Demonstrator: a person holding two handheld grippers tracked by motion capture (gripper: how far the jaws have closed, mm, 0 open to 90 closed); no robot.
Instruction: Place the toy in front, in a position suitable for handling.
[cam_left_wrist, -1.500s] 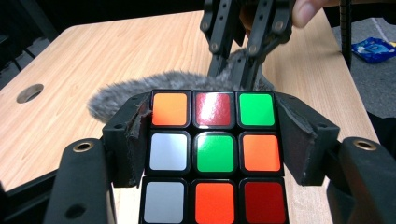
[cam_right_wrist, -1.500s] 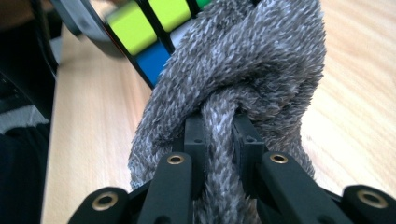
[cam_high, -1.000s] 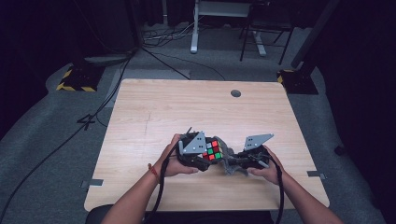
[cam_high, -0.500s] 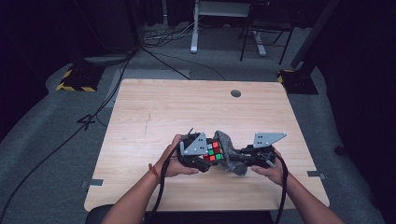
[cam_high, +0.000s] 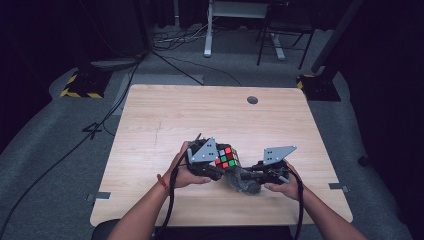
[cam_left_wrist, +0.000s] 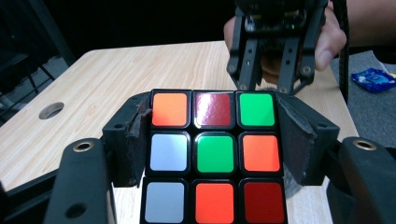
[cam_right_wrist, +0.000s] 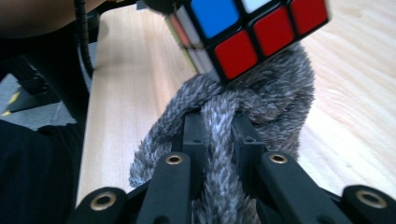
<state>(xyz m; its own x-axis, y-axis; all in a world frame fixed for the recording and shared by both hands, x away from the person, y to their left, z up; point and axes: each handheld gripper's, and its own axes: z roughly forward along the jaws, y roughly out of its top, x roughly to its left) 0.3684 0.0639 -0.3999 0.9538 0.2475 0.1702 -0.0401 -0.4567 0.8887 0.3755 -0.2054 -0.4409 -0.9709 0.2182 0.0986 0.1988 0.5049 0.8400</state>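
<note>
A Rubik's cube (cam_high: 227, 157) with mixed colours is held just above the wooden table (cam_high: 175, 115), near its front edge. My left gripper (cam_high: 221, 164) is shut on it; in the left gripper view the pads (cam_left_wrist: 135, 140) press the cube (cam_left_wrist: 215, 154) from both sides. My right gripper (cam_high: 251, 176) is shut on a bunched grey fuzzy cloth (cam_high: 242, 181). The right gripper view shows the cloth (cam_right_wrist: 261, 107) pinched between the jaws of the right gripper (cam_right_wrist: 219, 135) and pressed against the underside of the cube (cam_right_wrist: 252, 32). The right gripper (cam_left_wrist: 275, 46) faces the cube from beyond it.
A round cable hole (cam_high: 252, 100) sits near the table's far edge. Cables (cam_high: 165, 55), a desk leg (cam_high: 207, 30) and a chair base (cam_high: 280, 45) are on the grey floor behind. A blue packet (cam_left_wrist: 373, 79) lies on the floor beside the table.
My right gripper shifted a little right and back again, rubbing the cloth along the cube's lower side. The left gripper and cube stayed in place.
</note>
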